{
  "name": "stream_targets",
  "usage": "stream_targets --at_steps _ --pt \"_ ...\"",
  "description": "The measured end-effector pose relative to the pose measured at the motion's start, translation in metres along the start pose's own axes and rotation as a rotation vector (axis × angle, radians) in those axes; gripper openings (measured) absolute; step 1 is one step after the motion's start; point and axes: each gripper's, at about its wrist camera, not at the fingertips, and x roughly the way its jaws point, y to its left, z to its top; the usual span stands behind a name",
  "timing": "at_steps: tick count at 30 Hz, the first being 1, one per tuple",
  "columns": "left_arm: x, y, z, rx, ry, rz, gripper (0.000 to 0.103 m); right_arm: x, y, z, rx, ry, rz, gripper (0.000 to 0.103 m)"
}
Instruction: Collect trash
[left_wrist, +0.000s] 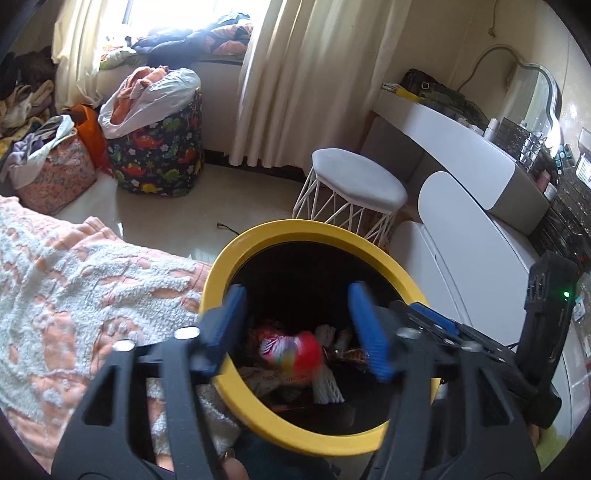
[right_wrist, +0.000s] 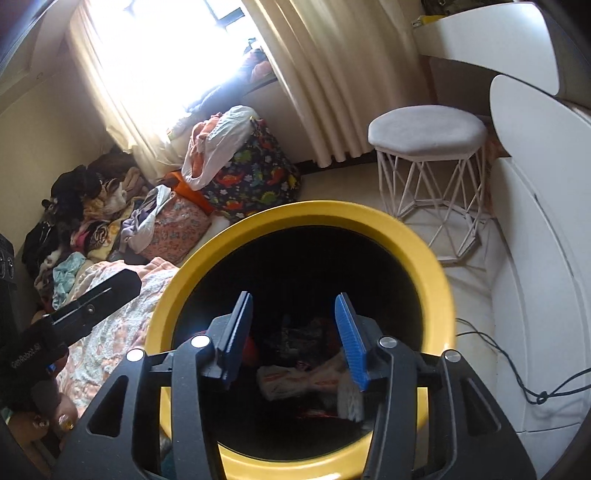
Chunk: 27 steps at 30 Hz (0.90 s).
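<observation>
Left wrist view looks straight down into the round yellow-rimmed trash bin with the dark inside (left_wrist: 258, 236), which sits on the floor right against the bed corner with the peach-and-white fuzzy blanket (left_wrist: 74, 280). The left gripper (left_wrist: 295, 325) has its jaws spread fairly wide with nothing pinched; a red crumpled snack wrapper (left_wrist: 299, 350) shows blurred between them, probably dropping onto the pile of wrappers and white foam netting (left_wrist: 328, 387) at the bottom. Right wrist view shows the right gripper (right_wrist: 293, 336) over the same opening, jaws parted about halfway and empty. Both hang above the rim so stuff lands inside, I'd guess.
</observation>
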Motion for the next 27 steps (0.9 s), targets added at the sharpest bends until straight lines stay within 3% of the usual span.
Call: stream_targets --at_steps 6,8,11,14,17,27 --pt "-0.011 0.002 -0.004 0.006 -0.031 0.016 0.080 -0.015 0.003 -0.002 -0.034 -0.022 -0.009 0.054" --pt "-0.018 0.007 -0.006 0.000 -0.047 0.031 0.092 -0.020 0.007 -0.004 -0.059 -0.032 -0.009 0.062" --pt "-0.031 0.015 -0.010 -0.002 -0.078 0.056 0.092 -0.028 0.017 -0.005 -0.107 -0.064 0.001 0.071" --pt "-0.045 0.025 -0.014 -0.009 -0.101 0.088 0.092 -0.038 0.030 -0.009 -0.144 -0.103 -0.005 0.089" --pt "-0.062 0.034 -0.020 -0.015 -0.129 0.121 0.092 -0.047 0.044 -0.012 -0.173 -0.146 0.006 0.095" --pt "-0.121 0.057 -0.047 -0.006 -0.237 0.225 0.092 -0.082 0.083 -0.039 -0.243 -0.304 0.030 0.096"
